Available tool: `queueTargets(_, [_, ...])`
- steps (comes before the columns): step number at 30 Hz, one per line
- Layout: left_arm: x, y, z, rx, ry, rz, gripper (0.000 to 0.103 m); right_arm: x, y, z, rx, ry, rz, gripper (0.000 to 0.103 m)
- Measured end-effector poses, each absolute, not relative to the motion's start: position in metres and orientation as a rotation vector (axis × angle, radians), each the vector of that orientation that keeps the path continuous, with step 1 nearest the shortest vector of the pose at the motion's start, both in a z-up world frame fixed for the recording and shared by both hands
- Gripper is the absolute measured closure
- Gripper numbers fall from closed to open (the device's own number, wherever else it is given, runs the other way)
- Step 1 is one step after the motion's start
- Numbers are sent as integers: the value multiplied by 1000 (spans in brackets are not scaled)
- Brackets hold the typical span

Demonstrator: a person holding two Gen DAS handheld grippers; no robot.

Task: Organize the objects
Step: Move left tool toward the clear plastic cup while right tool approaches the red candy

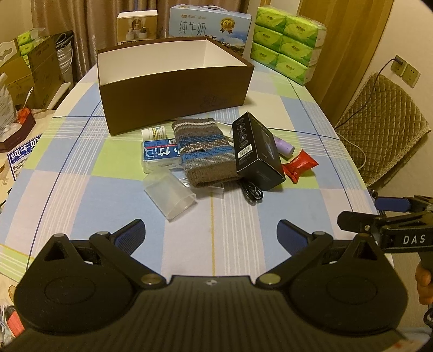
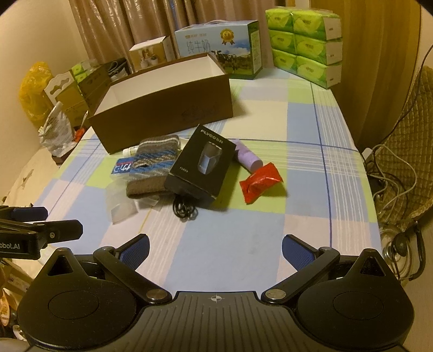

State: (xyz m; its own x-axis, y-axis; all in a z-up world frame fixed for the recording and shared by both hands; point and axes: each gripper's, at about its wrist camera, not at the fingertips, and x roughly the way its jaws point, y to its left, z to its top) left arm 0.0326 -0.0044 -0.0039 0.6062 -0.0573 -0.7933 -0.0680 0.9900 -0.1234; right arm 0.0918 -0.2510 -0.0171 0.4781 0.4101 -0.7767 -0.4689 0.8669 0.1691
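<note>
A checked blue-green tablecloth (image 1: 81, 195) covers the table before beige curtains (image 2: 113, 24); the brown box (image 1: 173, 100) stands open; left gripper (image 1: 211, 238) and right gripper (image 2: 215, 247) both hover spread, holding nothing.

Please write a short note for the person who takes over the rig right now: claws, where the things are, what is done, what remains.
Left claw: open, empty, above the near table.
Right claw: open, empty, beside it.
Brown box: far side, what shows of its inside looks empty.
Pile in front of it: knit pouch, black box leaning on it, cable, red packet, purple tube, clear cup, blue pack, white bottle.
Done: apparently nothing.
Left: probably move every item into the brown box.
</note>
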Motion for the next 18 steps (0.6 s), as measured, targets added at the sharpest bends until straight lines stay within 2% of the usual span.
queueTargets(18, [58,-11,-14,-172,943,63,1,129,-264,-29,-65,916,558,2])
